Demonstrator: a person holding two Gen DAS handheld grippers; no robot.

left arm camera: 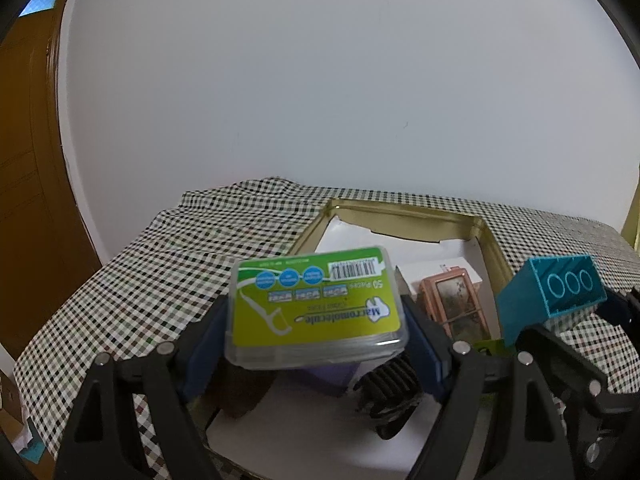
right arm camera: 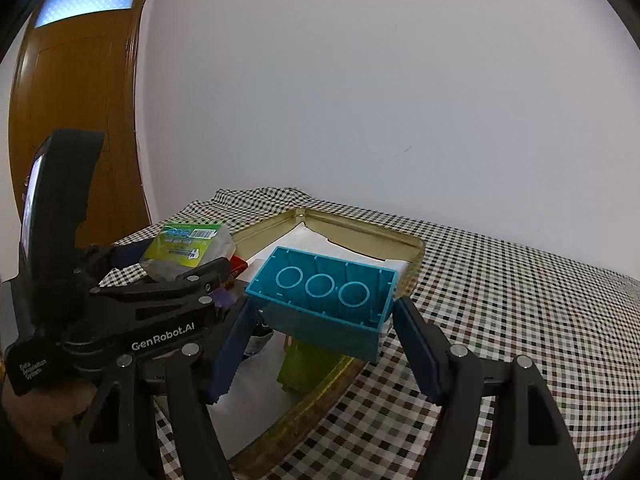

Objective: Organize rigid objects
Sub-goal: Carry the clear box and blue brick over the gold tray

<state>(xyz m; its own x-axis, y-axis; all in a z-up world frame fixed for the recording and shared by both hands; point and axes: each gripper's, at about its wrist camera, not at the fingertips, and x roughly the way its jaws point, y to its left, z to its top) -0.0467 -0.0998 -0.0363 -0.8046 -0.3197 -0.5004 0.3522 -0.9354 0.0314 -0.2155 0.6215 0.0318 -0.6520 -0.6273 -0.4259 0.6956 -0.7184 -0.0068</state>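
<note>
Both over the gold metal tray (right arm camera: 416,258), mid-frame: left gripper (left arm camera: 316,320) clamps the green-labelled clear plastic floss box (left arm camera: 316,304), right gripper (right arm camera: 324,320) pinches the hollow teal plastic block (right arm camera: 324,300), likely for sorting inside.

Setting: a home room. Evidence: brown wooden door (right arm camera: 76,92) with frosted pane above; plain white wall (right arm camera: 380,100); table under a checked cloth (right arm camera: 500,300); gold tin tray (left arm camera: 494,248) of household oddments.
</note>
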